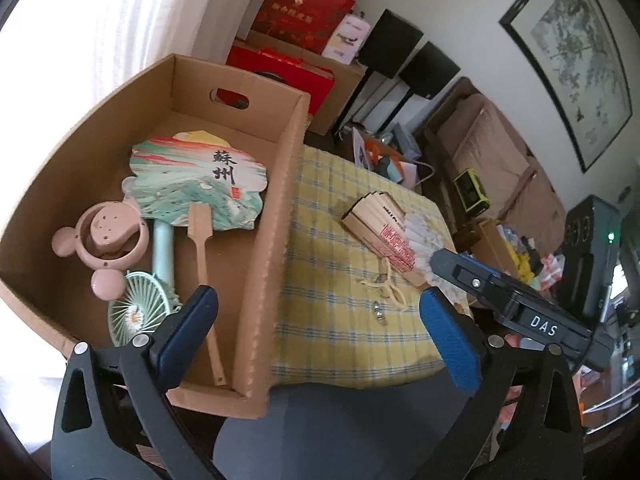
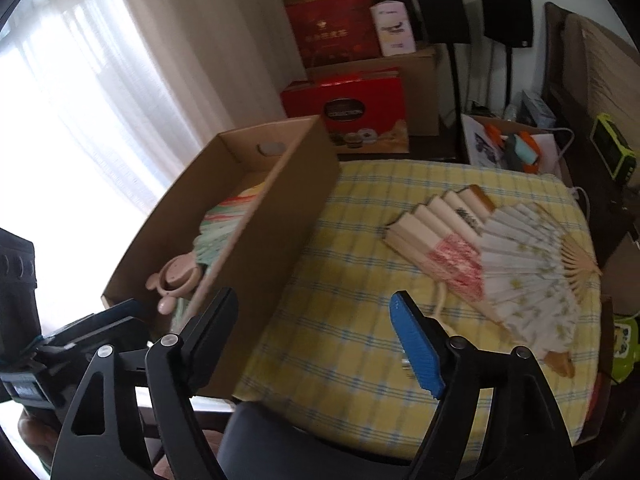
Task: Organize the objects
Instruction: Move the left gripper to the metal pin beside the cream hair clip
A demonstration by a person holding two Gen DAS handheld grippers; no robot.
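Observation:
A cardboard box point(image 1: 276, 216) stands on the left of a table with a yellow checked cloth point(image 1: 332, 332). Inside lie a painted round hand fan point(image 1: 200, 184) with a wooden handle, a pink mouse-eared fan point(image 1: 108, 240) and a green handheld fan point(image 1: 138, 308). Two folding fans point(image 1: 384, 232) lie spread on the cloth to the right of the box, also in the right wrist view point(image 2: 496, 256). My left gripper point(image 1: 320, 320) is open and empty, straddling the box's right wall. My right gripper point(image 2: 316, 328) is open and empty above the cloth near the box point(image 2: 260, 232).
A cream tassel cord point(image 1: 388, 288) lies on the cloth by the folding fans. Red gift boxes point(image 2: 352, 108) and cartons stand behind the table, with black speakers point(image 2: 440, 8) on stands. A sofa point(image 1: 504, 160) and clutter are to the right. A dark chair back point(image 1: 336, 432) is below.

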